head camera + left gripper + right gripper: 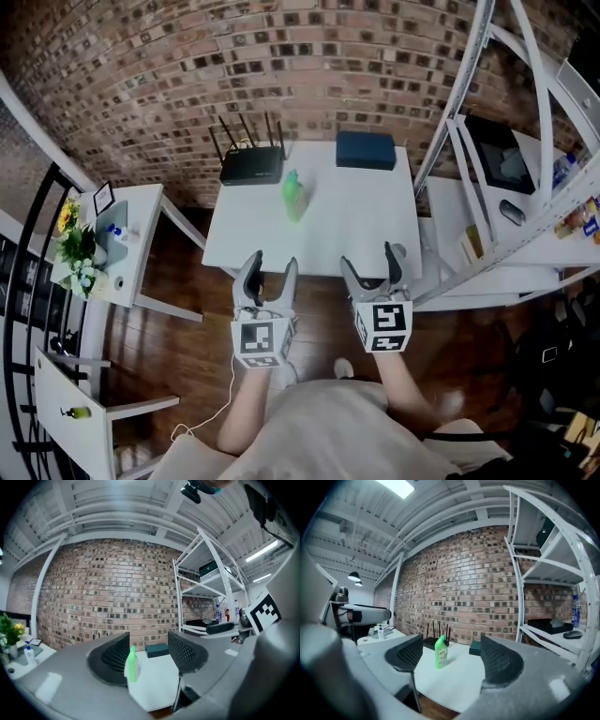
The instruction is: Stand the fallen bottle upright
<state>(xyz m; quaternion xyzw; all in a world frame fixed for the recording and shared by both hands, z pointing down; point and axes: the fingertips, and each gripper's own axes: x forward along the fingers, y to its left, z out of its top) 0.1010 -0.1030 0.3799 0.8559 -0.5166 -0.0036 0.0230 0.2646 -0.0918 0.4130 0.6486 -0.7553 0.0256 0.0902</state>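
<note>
Since the green bottle [293, 195] stands upright on the white table [356, 225] near the router [252, 165], the left gripper [271, 262] and right gripper [370, 260] hover short of the table, jaws wide apart and empty; steer both well clear of it.

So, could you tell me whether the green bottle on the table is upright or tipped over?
Upright: the green bottle stands on its base on the white table, cap up, nothing touching it.

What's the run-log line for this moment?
green bottle: upright on white table | left gripper: open, empty | right gripper: open, empty | both: at near table edge, clear of bottle | task: bottle standing
</note>
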